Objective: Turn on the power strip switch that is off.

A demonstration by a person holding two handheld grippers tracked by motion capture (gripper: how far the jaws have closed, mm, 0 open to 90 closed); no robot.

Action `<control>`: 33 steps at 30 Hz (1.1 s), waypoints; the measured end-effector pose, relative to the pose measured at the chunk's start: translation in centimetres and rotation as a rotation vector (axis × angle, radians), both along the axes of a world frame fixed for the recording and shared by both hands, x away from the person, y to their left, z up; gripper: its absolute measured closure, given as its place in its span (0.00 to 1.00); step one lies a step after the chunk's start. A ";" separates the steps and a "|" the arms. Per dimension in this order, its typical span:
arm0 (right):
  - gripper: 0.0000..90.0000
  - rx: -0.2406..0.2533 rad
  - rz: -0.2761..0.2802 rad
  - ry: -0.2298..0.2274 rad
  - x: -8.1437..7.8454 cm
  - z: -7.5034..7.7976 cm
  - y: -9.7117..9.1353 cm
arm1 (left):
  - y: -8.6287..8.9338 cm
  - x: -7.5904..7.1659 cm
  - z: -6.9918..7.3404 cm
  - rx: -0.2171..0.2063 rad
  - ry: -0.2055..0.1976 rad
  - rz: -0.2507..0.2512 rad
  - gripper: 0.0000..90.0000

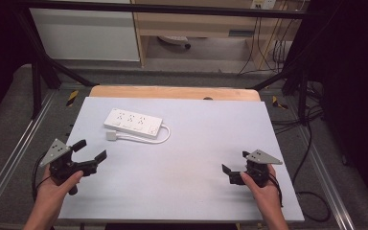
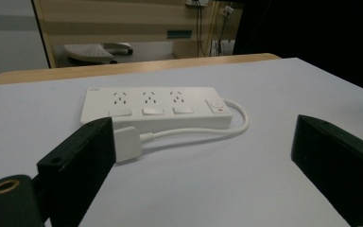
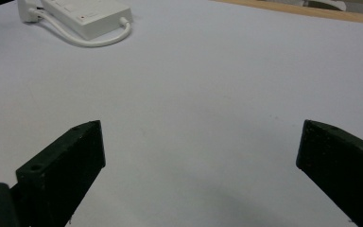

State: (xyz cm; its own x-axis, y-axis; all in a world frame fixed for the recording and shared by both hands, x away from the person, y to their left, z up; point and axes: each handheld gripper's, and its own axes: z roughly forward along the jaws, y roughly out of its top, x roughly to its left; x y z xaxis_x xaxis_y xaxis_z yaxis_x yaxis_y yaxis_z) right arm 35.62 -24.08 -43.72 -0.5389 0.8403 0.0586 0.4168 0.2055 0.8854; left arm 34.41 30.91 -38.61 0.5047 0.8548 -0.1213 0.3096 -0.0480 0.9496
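Observation:
A white power strip [image 1: 133, 123] with three sockets lies flat on the white board [image 1: 191, 158], left of centre at the back. Its short cable [image 1: 160, 138] loops round to a white plug [image 1: 112, 136] lying in front of it. The left gripper view shows the power strip [image 2: 156, 108], the plug [image 2: 126, 143] and the cable [image 2: 208, 131] just ahead of the jaws. My left gripper [image 1: 92, 150] is open near the board's left edge, below the plug and apart from it. My right gripper [image 1: 235, 162] is open at the front right over bare board, with the power strip [image 3: 87, 16] far off.
The board rests on a wooden table [image 1: 172, 92] with a metal frame [image 1: 19, 143] around it. Behind stand a wooden cabinet [image 1: 196, 24] and hanging cables [image 1: 268, 43]. More cables [image 1: 311, 191] lie on the floor to the right.

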 end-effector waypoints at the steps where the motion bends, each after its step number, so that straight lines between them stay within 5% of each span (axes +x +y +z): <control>1: 0.03 0.000 -0.002 0.000 0.0 0.0 0.0 | -0.1 0.2 0.1 0.003 0.001 -0.001 0.08; 17: 0.03 0.004 -0.015 -0.005 -0.1 0.1 -0.2 | -2.0 4.6 1.5 0.048 0.012 -0.021 0.08; 33: 0.03 0.013 -0.018 -0.007 -0.1 0.1 -0.2 | -2.2 8.9 1.6 0.061 0.015 0.021 0.09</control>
State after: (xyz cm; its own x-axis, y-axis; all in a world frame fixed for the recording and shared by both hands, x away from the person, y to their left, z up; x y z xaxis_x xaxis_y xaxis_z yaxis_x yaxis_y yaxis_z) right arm 35.52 -24.33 -43.62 -0.5238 0.8493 0.0661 0.4145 0.1863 0.8908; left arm 43.28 28.67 -37.03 0.4854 0.8710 -0.0759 0.3256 -0.0995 0.9403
